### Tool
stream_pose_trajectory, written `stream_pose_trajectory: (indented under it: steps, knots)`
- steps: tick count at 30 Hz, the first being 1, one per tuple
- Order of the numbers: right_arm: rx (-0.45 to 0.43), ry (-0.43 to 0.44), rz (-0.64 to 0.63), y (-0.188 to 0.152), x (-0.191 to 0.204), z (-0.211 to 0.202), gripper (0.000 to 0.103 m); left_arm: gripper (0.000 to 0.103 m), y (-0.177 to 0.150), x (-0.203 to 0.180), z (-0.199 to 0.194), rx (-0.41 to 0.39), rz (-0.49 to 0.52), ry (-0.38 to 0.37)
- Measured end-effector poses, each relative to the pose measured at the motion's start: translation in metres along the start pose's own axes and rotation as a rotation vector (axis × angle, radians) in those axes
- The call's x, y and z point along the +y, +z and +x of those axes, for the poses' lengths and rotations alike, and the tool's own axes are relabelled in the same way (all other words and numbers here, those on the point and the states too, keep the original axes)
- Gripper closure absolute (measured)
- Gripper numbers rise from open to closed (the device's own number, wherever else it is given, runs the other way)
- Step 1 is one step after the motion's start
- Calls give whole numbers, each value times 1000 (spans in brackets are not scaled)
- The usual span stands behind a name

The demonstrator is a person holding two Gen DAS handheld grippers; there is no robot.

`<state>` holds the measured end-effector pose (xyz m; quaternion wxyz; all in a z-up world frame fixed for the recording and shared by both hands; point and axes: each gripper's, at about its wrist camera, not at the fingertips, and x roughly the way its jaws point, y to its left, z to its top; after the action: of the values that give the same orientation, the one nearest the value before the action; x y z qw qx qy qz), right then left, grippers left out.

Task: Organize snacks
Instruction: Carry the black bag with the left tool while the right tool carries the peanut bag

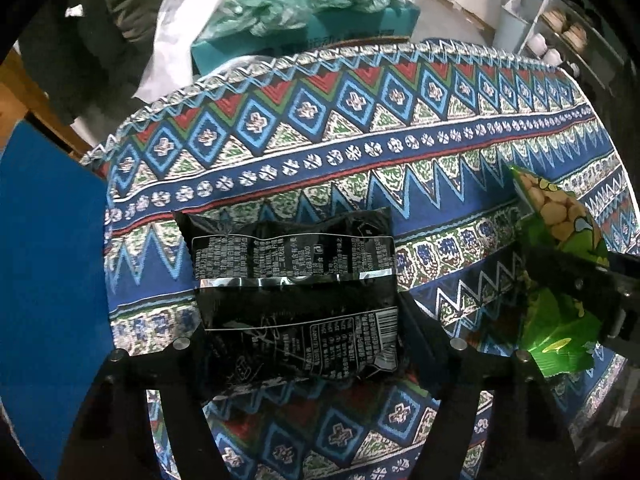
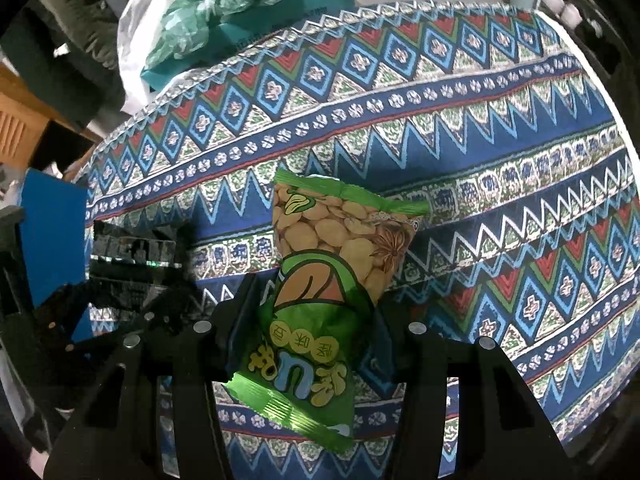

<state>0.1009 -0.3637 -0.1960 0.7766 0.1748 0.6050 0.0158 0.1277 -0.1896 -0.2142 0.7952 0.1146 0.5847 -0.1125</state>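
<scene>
While two snack packets are in play, each sits between one gripper's fingers: one black packet (image 1: 294,300) lies back-side up on the patterned tablecloth (image 1: 440,152) within the left gripper (image 1: 298,344), whose grip on it cannot be told; one green bean packet (image 2: 320,292) is clamped by the right gripper (image 2: 308,320) over the cloth. One teal box (image 1: 312,36) stands beyond the table edge.
</scene>
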Motion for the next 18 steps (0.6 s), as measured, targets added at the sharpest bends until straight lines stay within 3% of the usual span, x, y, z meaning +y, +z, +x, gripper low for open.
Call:
stream_pose_trajectory:
  steps: [18]
  knots:
    - [-87,-29,-180,-8,52,-51,52,27,-12,25,-91,-105,-69,-36]
